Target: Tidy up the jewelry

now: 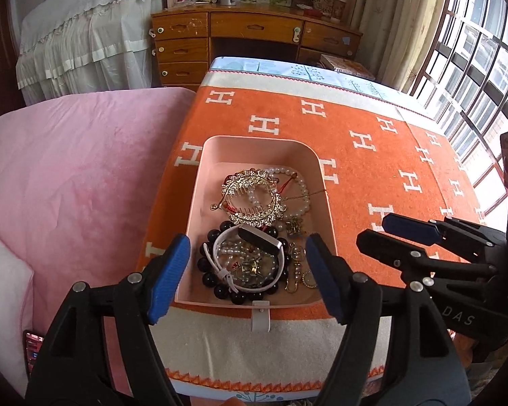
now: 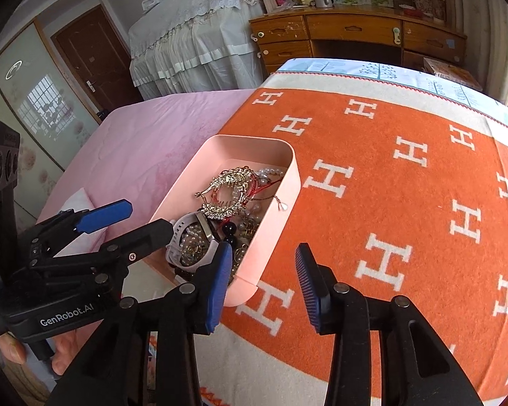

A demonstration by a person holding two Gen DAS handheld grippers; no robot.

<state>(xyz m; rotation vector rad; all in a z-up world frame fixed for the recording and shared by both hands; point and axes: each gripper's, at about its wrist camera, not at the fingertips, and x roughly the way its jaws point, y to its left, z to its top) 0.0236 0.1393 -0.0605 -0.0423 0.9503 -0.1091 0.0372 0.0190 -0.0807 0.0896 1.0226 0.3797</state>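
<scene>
Pink tray (image 1: 199,182) sits on the orange blanket (image 1: 372,176), near its left edge, beside the pink bedspread (image 1: 84,176). Inside, far end: gold comb (image 1: 250,196) tangled with a pearl string (image 1: 301,199) and red cord. Near end: white watch (image 1: 254,253) lying over a dark bead bracelet (image 1: 213,280), small gold charms (image 1: 296,264) at the right wall. White tab (image 1: 260,314) sticks out from the near wall.

Your left gripper (image 1: 247,277) hangs over the tray's near end, jaws wide apart, straddling the tray's width, nothing clamped, pads not touching jewelry. Your right gripper (image 2: 264,287) is just right of the tray, jaws partly spread, empty; left pad at the tray's near corner, contact unclear, right pad over the blanket.

Far back: wooden desk (image 1: 254,34), white draped cover (image 1: 84,34); window grille (image 1: 484,67) at right.
</scene>
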